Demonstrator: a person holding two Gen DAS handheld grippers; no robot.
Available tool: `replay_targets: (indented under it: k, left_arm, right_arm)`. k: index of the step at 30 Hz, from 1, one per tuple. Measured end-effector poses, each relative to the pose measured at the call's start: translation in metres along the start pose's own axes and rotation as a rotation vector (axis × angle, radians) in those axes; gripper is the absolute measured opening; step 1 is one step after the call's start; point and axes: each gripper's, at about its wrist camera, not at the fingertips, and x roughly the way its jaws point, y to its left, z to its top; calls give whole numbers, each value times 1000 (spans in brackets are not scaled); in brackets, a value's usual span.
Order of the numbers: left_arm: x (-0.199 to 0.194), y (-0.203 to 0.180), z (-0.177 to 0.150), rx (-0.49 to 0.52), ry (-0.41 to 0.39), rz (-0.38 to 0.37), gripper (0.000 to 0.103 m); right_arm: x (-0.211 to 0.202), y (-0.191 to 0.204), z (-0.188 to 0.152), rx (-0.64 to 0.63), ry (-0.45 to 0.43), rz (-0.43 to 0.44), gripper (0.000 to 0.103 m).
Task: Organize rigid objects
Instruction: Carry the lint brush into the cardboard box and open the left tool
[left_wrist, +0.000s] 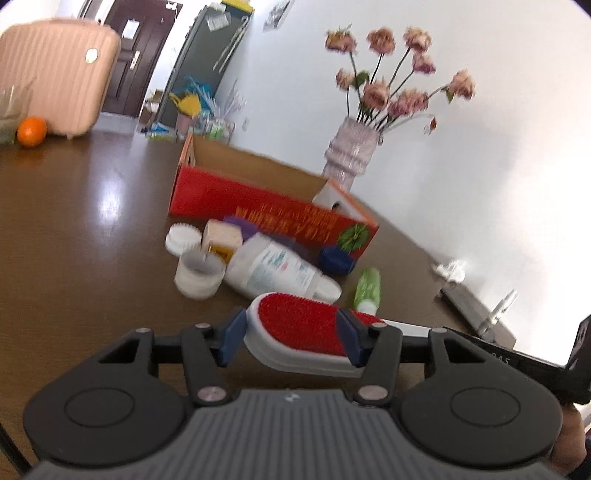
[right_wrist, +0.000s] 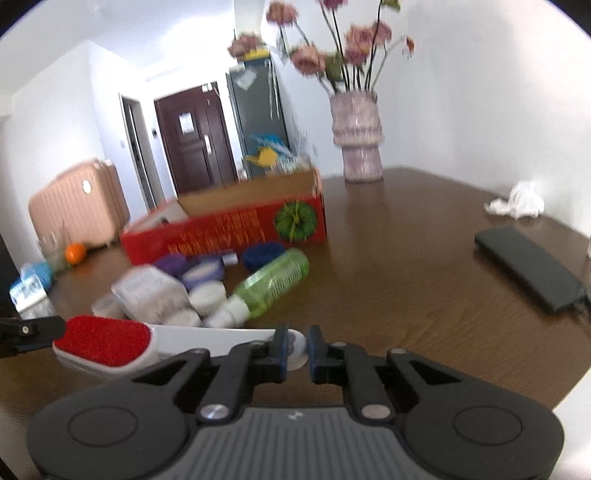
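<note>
Left gripper (left_wrist: 291, 338) clamps the red head of the lint brush (left_wrist: 301, 330). Right gripper (right_wrist: 296, 349) is nearly closed on its white handle end. Brush is held above the table (right_wrist: 406, 266), near the red box (right_wrist: 225, 229).

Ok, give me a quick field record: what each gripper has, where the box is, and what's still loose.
left gripper: jaws closed on the lint brush, red head end
right gripper: jaws closed on the brush's white handle end
brush: lifted, held at both ends
red box: open, behind the pile
loose: green bottle, white bottle, small jars
</note>
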Motion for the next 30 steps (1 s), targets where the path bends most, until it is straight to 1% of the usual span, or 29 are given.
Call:
replay_targets:
  k: [1,5,9,12,14,16,20,22,24,25,27,29,30]
  left_arm:
    - [-3,-3,5,5,-19,-2,54]
    - [-10,-14,29,30,-102,2,55]
    - [-2,-21,59,59,-135,11,55]
    - [12,-23,87,85,-178,11,54]
    - [26,-23,105,97,-194,21,54]
    - [43,-20,127,94,-207,15,54]
    - [91,-7,183,91,-181,37,54]
    - [119,4,211,57,-164,61,54]
    - [150,15,234,55,-139,84,54]
    - [165,23,240,37,-121,90,54]
    - [199,42,253,-10,-53,104,54]
    - [232,63,257,-75,-4,130,54]
    - [248,71,258,-98,14,157,54]
  right_arm:
    - [-4,1,6,-3,-26,5,11]
    - [-4,5,29,-18,-72,23,11]
    - [11,5,61,-30,-106,44,11]
    - [32,2,91,-27,-123,64,11]
    - [52,2,112,-32,-123,68,11]
    - [77,2,136,-37,-122,66,11]
    - [132,2,187,-10,-87,81,11]
    - [168,-3,215,47,-41,107,11]
    - [209,-8,236,106,20,119,11]
    - [229,-8,242,112,40,114,11]
    - [266,-3,249,98,85,77,11]
    - [296,5,249,50,116,41,11]
    - [314,9,249,38,136,28,11]
